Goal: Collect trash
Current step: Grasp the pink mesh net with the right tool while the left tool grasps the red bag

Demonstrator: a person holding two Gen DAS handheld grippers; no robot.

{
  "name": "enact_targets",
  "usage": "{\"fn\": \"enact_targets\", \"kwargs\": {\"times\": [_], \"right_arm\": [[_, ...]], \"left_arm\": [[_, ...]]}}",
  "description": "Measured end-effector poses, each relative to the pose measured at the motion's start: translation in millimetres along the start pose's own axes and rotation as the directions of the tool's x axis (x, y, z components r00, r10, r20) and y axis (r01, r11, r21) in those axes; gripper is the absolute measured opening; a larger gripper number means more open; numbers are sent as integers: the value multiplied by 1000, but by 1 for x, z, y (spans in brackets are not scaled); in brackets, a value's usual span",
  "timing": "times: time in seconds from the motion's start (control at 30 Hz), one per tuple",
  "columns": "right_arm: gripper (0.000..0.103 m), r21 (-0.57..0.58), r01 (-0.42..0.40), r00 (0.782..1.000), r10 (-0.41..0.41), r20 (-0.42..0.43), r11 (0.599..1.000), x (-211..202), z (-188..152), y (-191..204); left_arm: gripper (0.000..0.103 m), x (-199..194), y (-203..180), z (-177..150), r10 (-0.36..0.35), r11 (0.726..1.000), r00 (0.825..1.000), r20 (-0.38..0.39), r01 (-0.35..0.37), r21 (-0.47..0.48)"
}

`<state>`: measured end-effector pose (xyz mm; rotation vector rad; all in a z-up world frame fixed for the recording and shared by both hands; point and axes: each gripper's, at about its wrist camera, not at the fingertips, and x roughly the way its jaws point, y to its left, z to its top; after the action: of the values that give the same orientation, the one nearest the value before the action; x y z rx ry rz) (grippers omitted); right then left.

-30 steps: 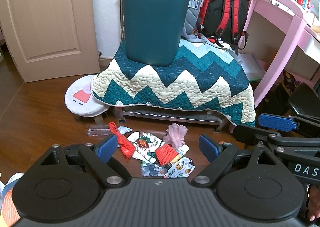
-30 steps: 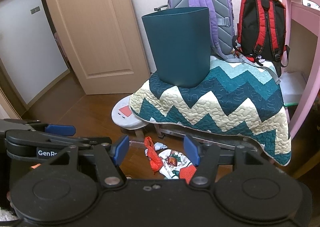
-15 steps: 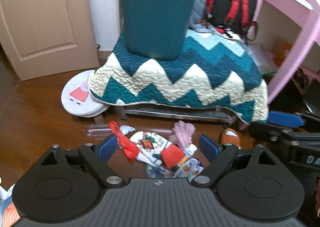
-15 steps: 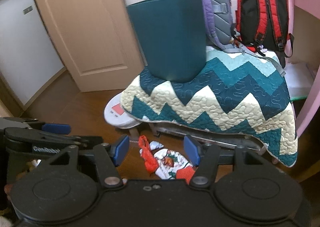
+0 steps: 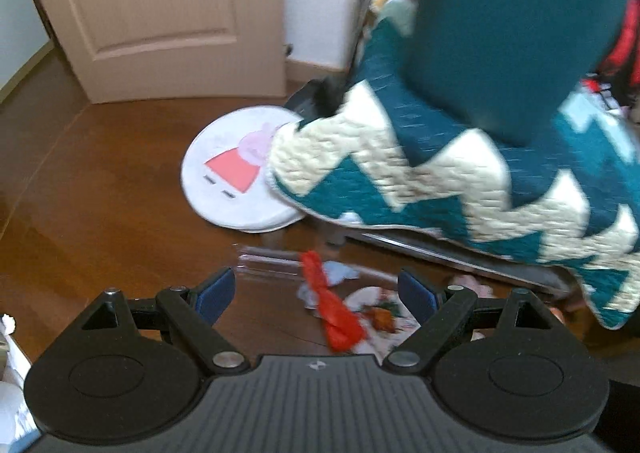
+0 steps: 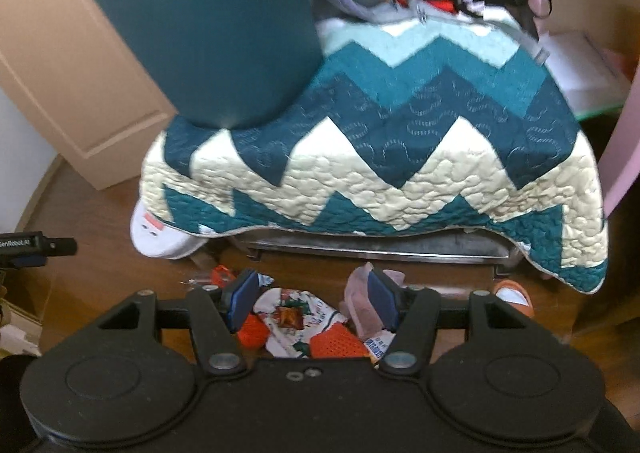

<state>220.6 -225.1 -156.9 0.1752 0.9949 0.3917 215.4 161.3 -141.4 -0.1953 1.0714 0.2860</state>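
Both tools released and empty — left gripper (image 5: pixel 316 295) and right gripper (image 6: pixel 314 295) poised above the floor litter beside the quilt (image 6: pixel 400 157). Red plastic bag (image 5: pixel 334 317) judged light, limp, slippery — pinch mid-bunch. Teal bin (image 6: pixel 208 25) stands on the quilt.

Teal bin (image 6: pixel 208 29) — teal-and-cream zigzag quilt (image 6: pixel 400 157) — red wrapper (image 5: pixel 336 317)

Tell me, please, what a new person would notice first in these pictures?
First the big teal bin, standing on the zigzag quilt that covers a low piece of furniture. Then the heap of litter on the brown floor in front of it, with the open right tongs above it and a red wrapper between the open left tongs.
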Motion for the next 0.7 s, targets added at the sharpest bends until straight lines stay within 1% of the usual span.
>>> {"fn": "enact_targets", "kwargs": {"times": [0.07,0.1,0.17,0.27,0.33,0.43,0.53,0.6,0.7], "right_arm": [[61,-8,3,1000,-3,-27,1000,23,2,-2],[61,-15,10,999,-11,-42,1000,37,2,-3],[61,-35,20,997,-23,-73,999,63,2,-5],[61,-47,26,992,-32,-124,999,102,-1,-10],[61,-52,40,987,-47,-156,998,130,-4,-14],[60,-50,70,975,-79,-208,996,169,-10,-22],[60,-29,75,964,-80,-255,997,200,-16,-28],[60,-31,84,955,-89,-281,996,222,-18,-30],[60,-19,116,943,-116,-311,993,253,-23,-35]], "left_arm": [[89,28,10,6,7,1000,999,-43,-7,2],[89,47,14,9,0,1000,997,-76,1,11],[89,81,20,11,-17,1000,989,-149,20,15],[89,131,17,8,-59,998,959,-278,67,21],[89,163,6,3,-62,994,938,-342,90,68],[89,203,-10,-11,-50,982,916,-398,117,146],[89,236,-23,-29,-45,968,893,-448,150,203],[89,260,-29,-43,-51,962,871,-488,174,210],[89,292,-31,-58,-64,966,837,-544,190,178]]}}
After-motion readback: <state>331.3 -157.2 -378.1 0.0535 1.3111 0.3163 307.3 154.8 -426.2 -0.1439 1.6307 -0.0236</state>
